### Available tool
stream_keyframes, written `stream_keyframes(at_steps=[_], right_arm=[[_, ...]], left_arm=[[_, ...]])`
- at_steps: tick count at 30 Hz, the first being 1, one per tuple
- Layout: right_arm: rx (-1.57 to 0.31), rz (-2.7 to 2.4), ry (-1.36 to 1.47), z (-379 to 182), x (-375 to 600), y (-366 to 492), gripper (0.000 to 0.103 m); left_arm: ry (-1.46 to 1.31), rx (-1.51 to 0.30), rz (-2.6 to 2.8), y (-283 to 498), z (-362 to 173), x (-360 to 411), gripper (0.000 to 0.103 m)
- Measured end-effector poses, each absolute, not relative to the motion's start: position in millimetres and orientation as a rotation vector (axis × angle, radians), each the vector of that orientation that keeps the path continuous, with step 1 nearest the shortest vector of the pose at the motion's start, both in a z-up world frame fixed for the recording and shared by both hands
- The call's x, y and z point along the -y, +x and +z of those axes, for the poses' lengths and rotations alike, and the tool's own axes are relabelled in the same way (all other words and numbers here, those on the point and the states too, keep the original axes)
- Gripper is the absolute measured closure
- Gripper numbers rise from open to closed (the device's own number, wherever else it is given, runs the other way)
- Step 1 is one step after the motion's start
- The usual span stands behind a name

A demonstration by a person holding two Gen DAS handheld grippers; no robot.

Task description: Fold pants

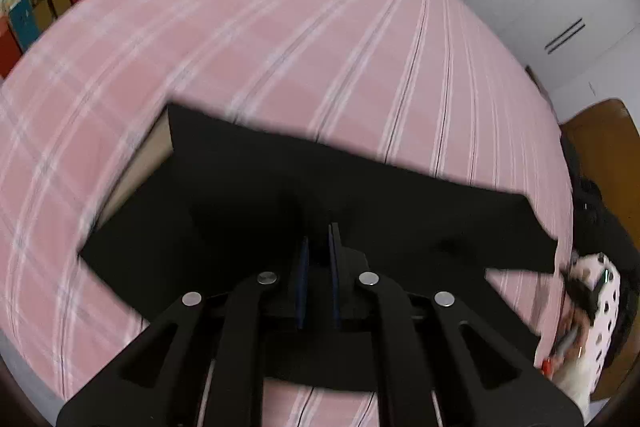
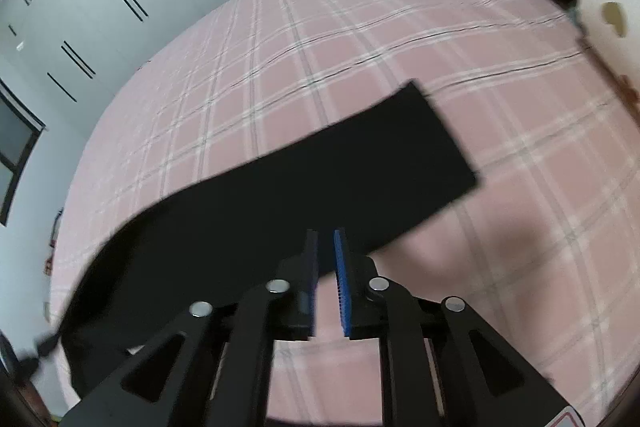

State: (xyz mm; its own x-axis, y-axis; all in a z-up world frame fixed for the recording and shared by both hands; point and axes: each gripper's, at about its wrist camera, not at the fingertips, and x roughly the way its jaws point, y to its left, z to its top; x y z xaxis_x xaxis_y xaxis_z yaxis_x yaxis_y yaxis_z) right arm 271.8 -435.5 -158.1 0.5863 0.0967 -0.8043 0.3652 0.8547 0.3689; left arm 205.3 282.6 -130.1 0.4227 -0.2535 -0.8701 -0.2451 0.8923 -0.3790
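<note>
Black fabric pants (image 2: 304, 187) lie stretched across the pink plaid bedsheet (image 2: 400, 39). The left gripper (image 1: 319, 247) and the right gripper (image 2: 326, 255) both pinch the pants' near edge with narrow fingers.

I can't tell whether my left gripper (image 1: 319, 239) pinches the black pants (image 1: 248, 195); dark on dark. My right gripper (image 2: 326, 247) looks clamped on them. The bedsheet (image 1: 280, 39) is motion-blurred.
</note>
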Motion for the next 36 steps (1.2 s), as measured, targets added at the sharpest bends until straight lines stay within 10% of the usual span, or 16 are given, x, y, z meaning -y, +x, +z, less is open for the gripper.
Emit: stream_keyframes(at_steps=[2, 12, 17, 29, 36], right_arm=[[-0.964, -0.193, 0.565, -164.9, 428.9, 299.3, 0.051], [-1.076, -0.498, 0.729, -208.3, 427.7, 388.8, 0.038], [-1.129, -0.575, 0.525, -203.3, 411.8, 398.5, 0.098], [-0.835, -0.295, 0.691, -119.8, 442.0, 129.4, 0.1], [-0.96, -0.299, 0.644, -184.6, 421.9, 19.0, 0.097]], left_arm=[[-0.52, -1.171, -0.008, 189.7, -141.0, -283.7, 0.095], [-0.547, -1.205, 0.014, 180.1, -177.1, -289.6, 0.095], [-0.559, -1.216, 0.018, 176.5, -184.2, -288.7, 0.095], [-0.522, -1.17, 0.053, 140.7, -147.1, -317.8, 0.095], [-0.393, -1.201, 0.09, 114.9, -162.1, -326.7, 0.094]])
